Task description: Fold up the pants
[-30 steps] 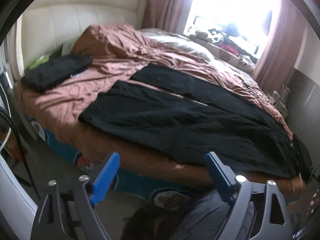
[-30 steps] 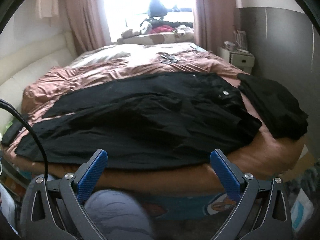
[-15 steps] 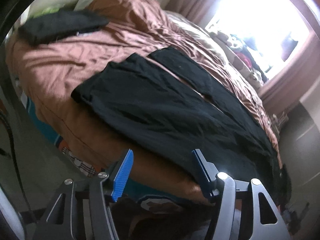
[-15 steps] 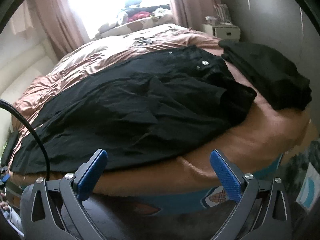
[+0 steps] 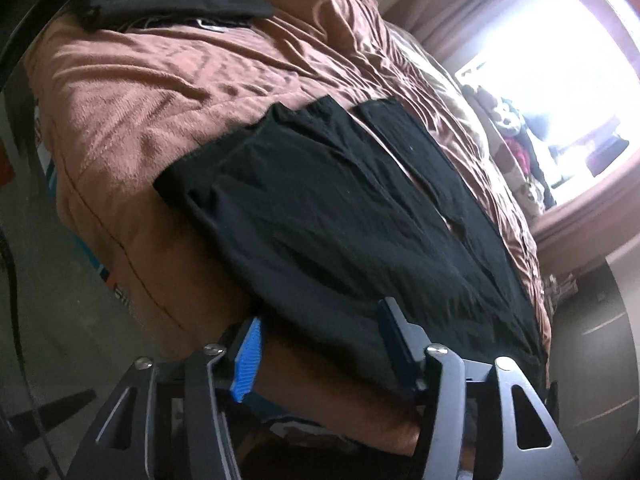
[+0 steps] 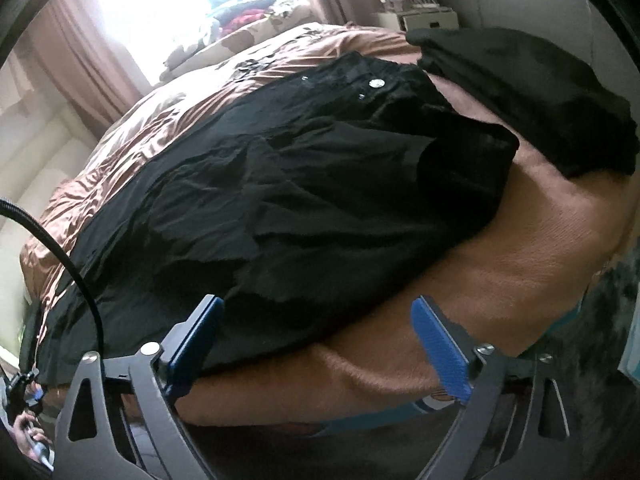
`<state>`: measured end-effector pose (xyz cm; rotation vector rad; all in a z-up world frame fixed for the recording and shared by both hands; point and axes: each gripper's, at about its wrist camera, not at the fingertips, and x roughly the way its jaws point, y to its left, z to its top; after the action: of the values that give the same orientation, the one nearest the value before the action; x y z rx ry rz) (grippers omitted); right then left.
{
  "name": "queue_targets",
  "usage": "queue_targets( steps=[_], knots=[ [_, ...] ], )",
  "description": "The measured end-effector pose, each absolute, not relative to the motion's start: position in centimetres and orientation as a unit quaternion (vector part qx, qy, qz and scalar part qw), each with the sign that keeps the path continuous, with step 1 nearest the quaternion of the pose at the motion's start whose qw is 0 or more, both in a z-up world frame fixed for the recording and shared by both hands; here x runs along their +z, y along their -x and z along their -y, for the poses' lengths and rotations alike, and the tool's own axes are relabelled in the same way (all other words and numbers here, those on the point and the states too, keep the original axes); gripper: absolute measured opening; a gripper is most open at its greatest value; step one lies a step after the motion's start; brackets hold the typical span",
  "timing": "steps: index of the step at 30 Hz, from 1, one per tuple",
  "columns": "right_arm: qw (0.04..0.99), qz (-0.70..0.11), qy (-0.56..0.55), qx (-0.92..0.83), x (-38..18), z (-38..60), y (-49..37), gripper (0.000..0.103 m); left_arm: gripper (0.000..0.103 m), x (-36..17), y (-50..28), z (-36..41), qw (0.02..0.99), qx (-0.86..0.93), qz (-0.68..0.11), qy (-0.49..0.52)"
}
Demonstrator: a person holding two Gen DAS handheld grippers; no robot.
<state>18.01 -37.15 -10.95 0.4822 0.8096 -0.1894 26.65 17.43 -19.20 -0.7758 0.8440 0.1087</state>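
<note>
1. Our left gripper [image 5: 320, 344] has its jaws apart; they have just been narrowing, with the near edge of the black pants [image 5: 340, 216] between the blue pads, unpinched.
2. Our right gripper [image 6: 320, 340] stands wide, jaws just easing inward, the pants' [image 6: 300, 200] edge in front of its left pad.
3. Beyond both claws the pants lie flat across the brown bedspread [image 5: 160, 80].
4. Farther right of our right claw sits a folded black garment [image 6: 528, 92].
</note>
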Motion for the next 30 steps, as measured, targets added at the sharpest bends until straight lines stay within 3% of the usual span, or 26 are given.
queue_targets(
  steps=[2, 7, 16, 24, 30],
  knots=[
    [0.883, -0.388, -0.247, -0.094, -11.2, 37.9, -18.2, 0.093, 0.051, -18.9, -26.9, -17.8, 0.842, 0.059, -0.394, 0.363],
    [0.872, -0.384, -0.288, -0.102, -12.0, 40.2, -18.0, 0.093, 0.031, -19.2, -27.7, -19.0, 0.841, 0.082, -0.394, 0.360],
    [0.861, -0.374, -0.329, -0.099, -12.4, 42.7, -17.5, 0.083, 0.007, -18.7, -28.3, -19.8, 0.840, 0.080, -0.387, 0.371],
    [0.838, -0.348, -0.402, -0.122, -12.9, 46.1, -16.9, 0.065, 0.005, -17.7, -28.8, -20.8, 0.840, 0.066, -0.365, 0.395],
    [0.828, -0.319, -0.438, -0.145, -13.2, 48.3, -14.5, 0.064, 0.005, -17.1, -29.3, -20.8, 0.842, 0.062, -0.362, 0.395]
  ],
)
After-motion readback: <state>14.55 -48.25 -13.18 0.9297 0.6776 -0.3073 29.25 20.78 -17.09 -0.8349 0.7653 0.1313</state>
